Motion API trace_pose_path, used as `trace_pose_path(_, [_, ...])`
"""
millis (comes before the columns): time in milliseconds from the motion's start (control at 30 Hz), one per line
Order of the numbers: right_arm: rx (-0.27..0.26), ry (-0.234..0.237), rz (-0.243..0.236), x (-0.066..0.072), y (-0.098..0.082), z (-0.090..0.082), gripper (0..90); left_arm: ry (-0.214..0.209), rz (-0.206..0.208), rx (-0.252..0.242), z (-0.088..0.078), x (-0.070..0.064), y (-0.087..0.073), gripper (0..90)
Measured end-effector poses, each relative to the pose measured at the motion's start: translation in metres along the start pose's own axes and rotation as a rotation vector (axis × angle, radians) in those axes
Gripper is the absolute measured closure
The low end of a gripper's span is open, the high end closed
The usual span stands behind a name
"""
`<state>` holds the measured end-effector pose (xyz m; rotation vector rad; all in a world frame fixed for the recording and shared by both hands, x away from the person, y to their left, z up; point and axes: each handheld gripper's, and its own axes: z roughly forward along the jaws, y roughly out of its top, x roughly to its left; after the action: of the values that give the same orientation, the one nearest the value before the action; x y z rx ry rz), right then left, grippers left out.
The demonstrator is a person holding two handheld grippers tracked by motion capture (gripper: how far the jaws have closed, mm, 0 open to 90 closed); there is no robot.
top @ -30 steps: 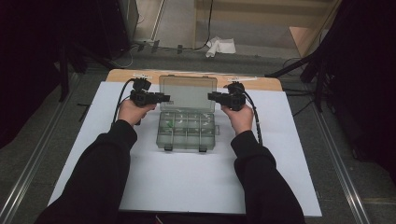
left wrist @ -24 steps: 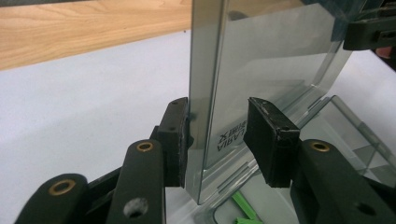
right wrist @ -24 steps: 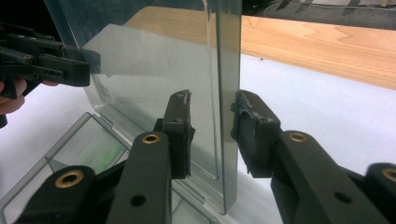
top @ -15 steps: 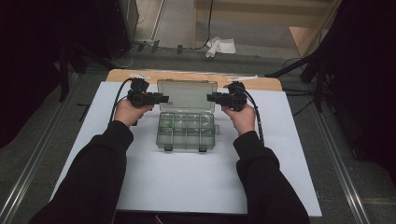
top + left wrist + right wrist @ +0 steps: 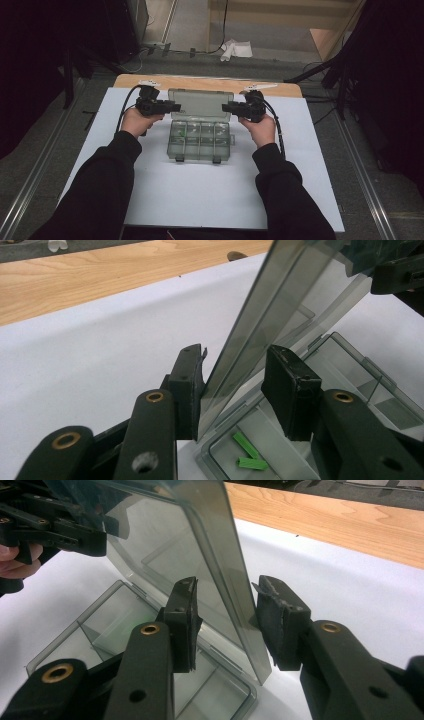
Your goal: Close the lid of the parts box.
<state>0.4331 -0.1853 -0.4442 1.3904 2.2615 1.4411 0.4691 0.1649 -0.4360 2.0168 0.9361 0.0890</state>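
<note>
The clear plastic organizer box sits mid-table on the white sheet, its thin lid raised: light, slick, a bit flexible, best taken by the side edges. My left gripper straddles one edge with one pad touching, the other clear; my right gripper, jaws just been opening, straddles the other with gaps both sides.

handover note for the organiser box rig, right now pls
Left gripper: jaws straddle the left edge of the box lid; outer pad touches it, inner pad stands clear, so no clamp.
Right gripper: jaws have just been opening, lid's right edge between them, gaps on both sides.
Clear compartment box sits mid white mat, lid raised near upright. Green pieces lie in one compartment.
Done: lid lifted open.
Left: probably ease the lid fully back, then withdraw both grippers.
</note>
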Motion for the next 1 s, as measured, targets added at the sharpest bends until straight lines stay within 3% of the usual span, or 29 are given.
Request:
trace_pose_path(400, [-0.008,0.010,-0.006,0.005,-0.007,-0.006,59.9,-0.014,0.017,-0.014,-0.004,-0.004,-0.006,57.2])
trace_pose_path(1000, [-0.007,0.015,-0.057,0.015,-0.016,-0.012,55.2,-0.022,0.040,-0.034,-0.010,-0.011,-0.016,52.0])
